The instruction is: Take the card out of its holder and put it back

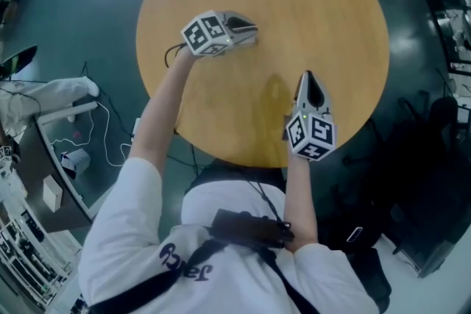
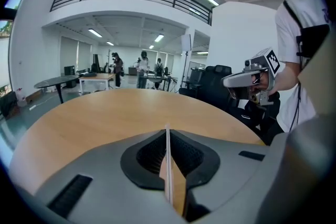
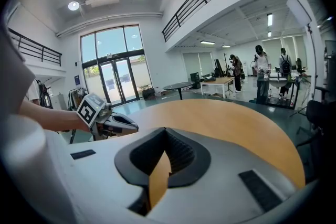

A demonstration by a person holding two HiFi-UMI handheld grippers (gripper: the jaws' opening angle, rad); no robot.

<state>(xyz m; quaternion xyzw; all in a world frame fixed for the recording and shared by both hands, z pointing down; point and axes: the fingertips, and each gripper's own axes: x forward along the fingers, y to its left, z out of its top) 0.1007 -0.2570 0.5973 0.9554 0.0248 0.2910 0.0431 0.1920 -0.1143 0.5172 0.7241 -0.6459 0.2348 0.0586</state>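
Note:
No card and no holder show in any view. The round wooden table (image 1: pixel 294 4) is bare. Above its left part my left gripper (image 1: pixel 254 31) points right with its jaws closed. In the left gripper view the left gripper (image 2: pixel 167 131) has its jaws together, with only a thin pale line along the seam; I cannot tell what that line is. My right gripper (image 1: pixel 307 77) hovers over the near right part of the table and points away from me. In its own view the right gripper (image 3: pixel 166 131) has its tips touching and nothing between them. Each gripper sees the other: the right gripper (image 2: pixel 236 80) and the left gripper (image 3: pixel 131 126).
Around the table lies a dark teal floor (image 1: pixel 88 26). Cables and white equipment (image 1: pixel 51 95) sit at the left, and black chairs and bags (image 1: pixel 412 180) at the right. Far off, people stand at desks (image 2: pixel 142 68) in the open hall.

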